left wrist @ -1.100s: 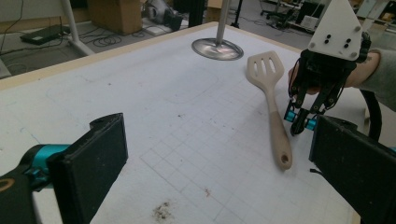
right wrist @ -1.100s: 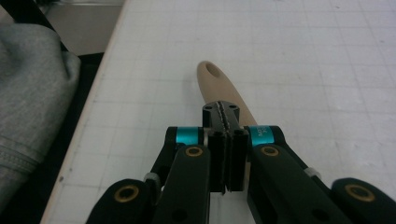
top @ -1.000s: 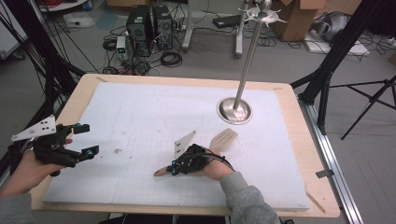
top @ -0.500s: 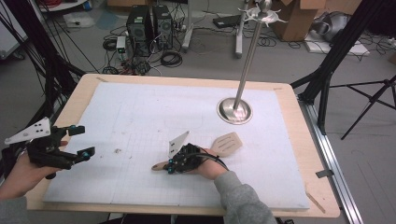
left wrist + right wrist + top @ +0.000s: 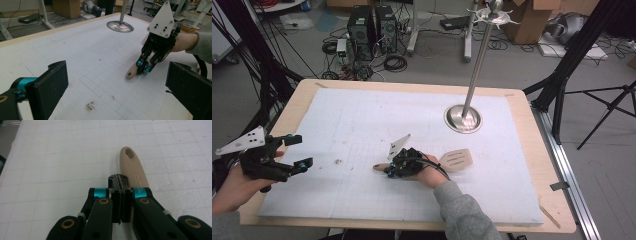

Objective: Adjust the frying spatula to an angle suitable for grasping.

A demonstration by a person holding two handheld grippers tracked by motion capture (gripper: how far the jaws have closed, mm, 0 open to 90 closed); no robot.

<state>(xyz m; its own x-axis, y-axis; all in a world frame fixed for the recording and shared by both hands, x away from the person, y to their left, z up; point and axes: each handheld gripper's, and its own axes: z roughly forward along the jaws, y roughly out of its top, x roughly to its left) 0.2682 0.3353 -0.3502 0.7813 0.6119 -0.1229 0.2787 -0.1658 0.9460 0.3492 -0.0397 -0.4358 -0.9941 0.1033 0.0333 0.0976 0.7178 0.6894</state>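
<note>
On the bench (image 5: 362,115), right gripper (image 5: 121,185) fingers closed beside spatula (image 5: 133,168) handle, gripping nothing. Spatula likely light, stiff; grasp mid-handle. Left gripper (image 5: 117,87) wide open, empty.

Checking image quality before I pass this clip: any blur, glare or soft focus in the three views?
High view: even light, a bright reflection on the stand base. Left gripper view: its own tongs loom large and soft, spatula sharper. Right gripper view: tongs sharp, spatula handle slightly soft.
</note>
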